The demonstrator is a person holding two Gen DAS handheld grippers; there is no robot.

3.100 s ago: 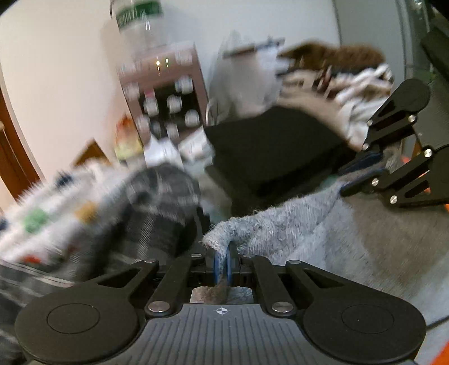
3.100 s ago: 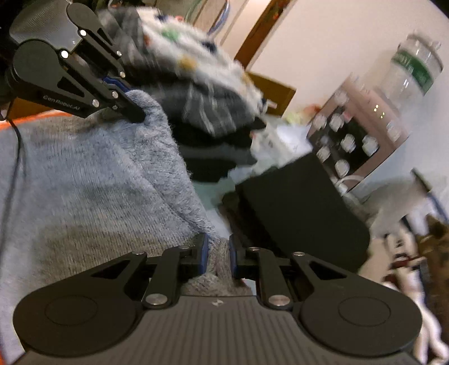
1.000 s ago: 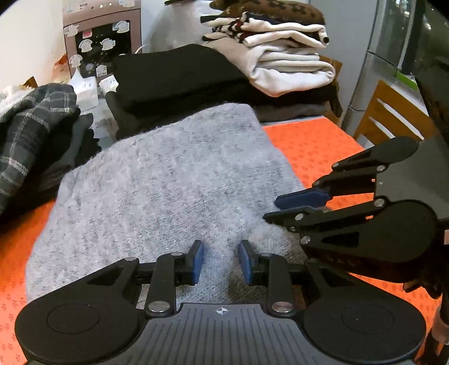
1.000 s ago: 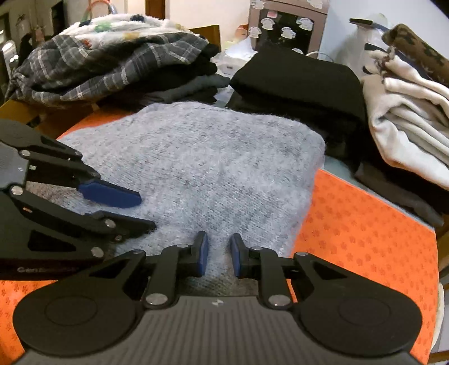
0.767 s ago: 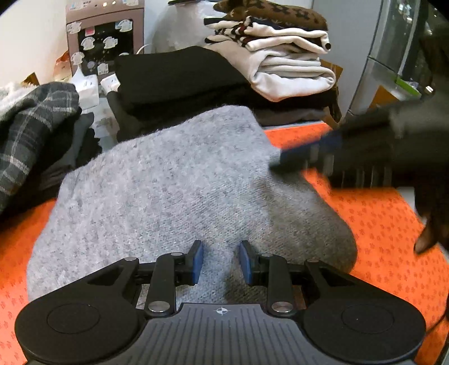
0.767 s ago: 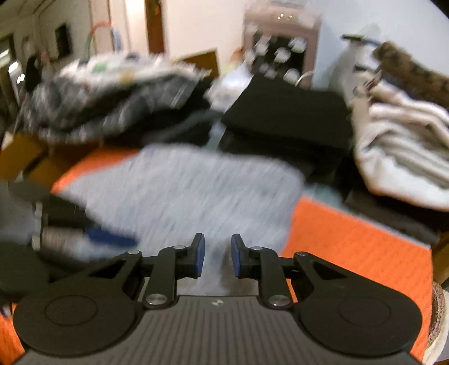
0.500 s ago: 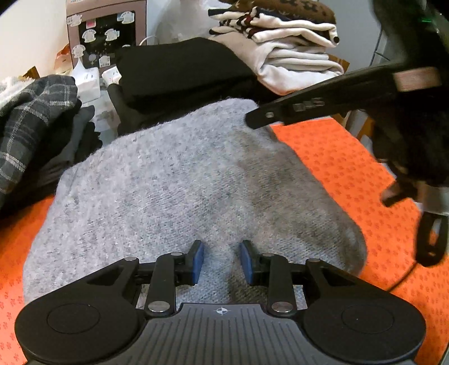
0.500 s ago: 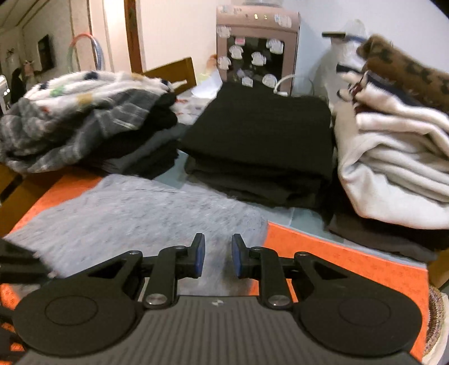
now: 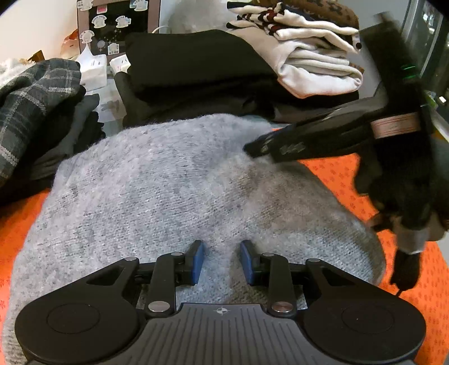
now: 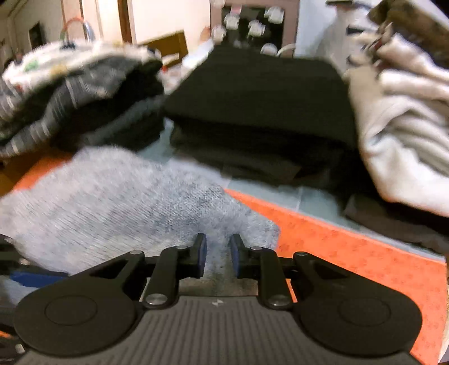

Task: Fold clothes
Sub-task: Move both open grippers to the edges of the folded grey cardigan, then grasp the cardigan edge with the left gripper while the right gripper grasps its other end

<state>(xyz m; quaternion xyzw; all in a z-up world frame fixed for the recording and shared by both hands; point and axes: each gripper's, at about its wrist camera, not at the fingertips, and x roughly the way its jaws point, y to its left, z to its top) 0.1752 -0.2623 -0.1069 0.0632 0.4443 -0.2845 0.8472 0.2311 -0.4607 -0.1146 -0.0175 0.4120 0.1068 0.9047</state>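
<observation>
A folded grey knit sweater (image 9: 168, 182) lies flat on the orange mat (image 9: 342, 174). My left gripper (image 9: 221, 259) hovers over the sweater's near edge, jaws apart, with only fabric showing beneath the gap. My right gripper (image 9: 252, 147), held by a dark-gloved hand (image 9: 398, 182), reaches in from the right to the sweater's far right part. In the blurred right wrist view the right gripper (image 10: 218, 257) stands slightly open over the corner of the sweater (image 10: 112, 196); nothing is pinched. A blue pad of the left gripper (image 10: 33, 278) shows at the lower left.
Behind the sweater sit a black folded pile (image 9: 196, 64), a white and cream pile (image 9: 314, 70) at the right and a plaid and dark pile (image 9: 28, 89) at the left. A water dispenser (image 9: 118, 22) stands at the back. Orange mat (image 10: 350, 252) lies bare to the right.
Three seconds ago both grippers held the sweater up; now it lies flat and released. Over the last second the right gripper swung from beside the left one to the sweater's far right.
</observation>
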